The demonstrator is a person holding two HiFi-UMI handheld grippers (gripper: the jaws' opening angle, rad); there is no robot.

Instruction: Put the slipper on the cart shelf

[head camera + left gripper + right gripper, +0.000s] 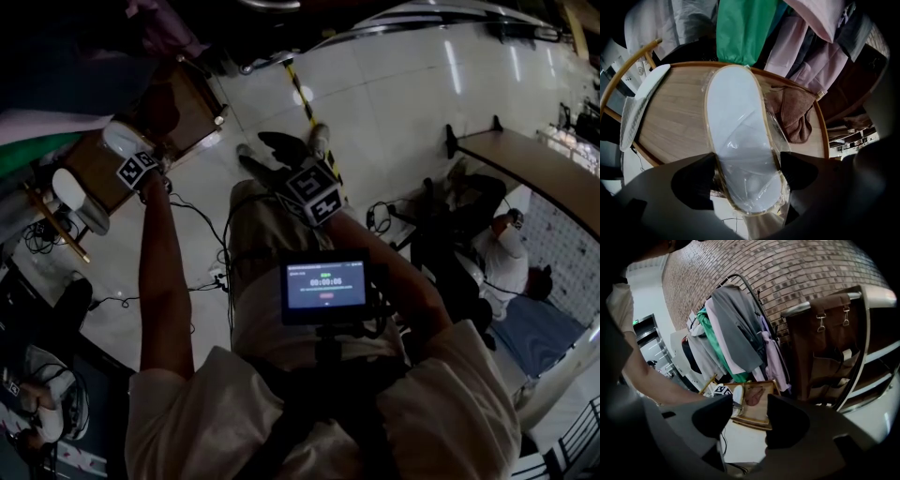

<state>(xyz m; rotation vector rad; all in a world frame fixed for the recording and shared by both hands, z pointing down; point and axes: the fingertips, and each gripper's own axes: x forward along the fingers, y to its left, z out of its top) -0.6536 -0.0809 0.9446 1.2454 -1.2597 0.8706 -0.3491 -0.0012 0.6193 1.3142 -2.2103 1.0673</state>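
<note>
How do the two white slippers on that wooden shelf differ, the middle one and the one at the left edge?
The middle slipper is wrapped in clear plastic; the edge slipper shows no wrap. The middle slipper lies flat, smooth side up, between the left gripper's jaws; the edge slipper lies along the left rim, showing textured fabric. Both are white and on the shelf.

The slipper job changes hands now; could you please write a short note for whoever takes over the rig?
Left gripper: jaws wide apart, the wrapped slipper between them at its heel.
Right gripper: open, empty, held back.
Slipper: flat on the cart shelf, heel overhanging the near edge, beside a brown cloth.
Done: slipper is on the shelf.
Left: lift the left gripper clear; perhaps nudge the slipper further in.
</note>
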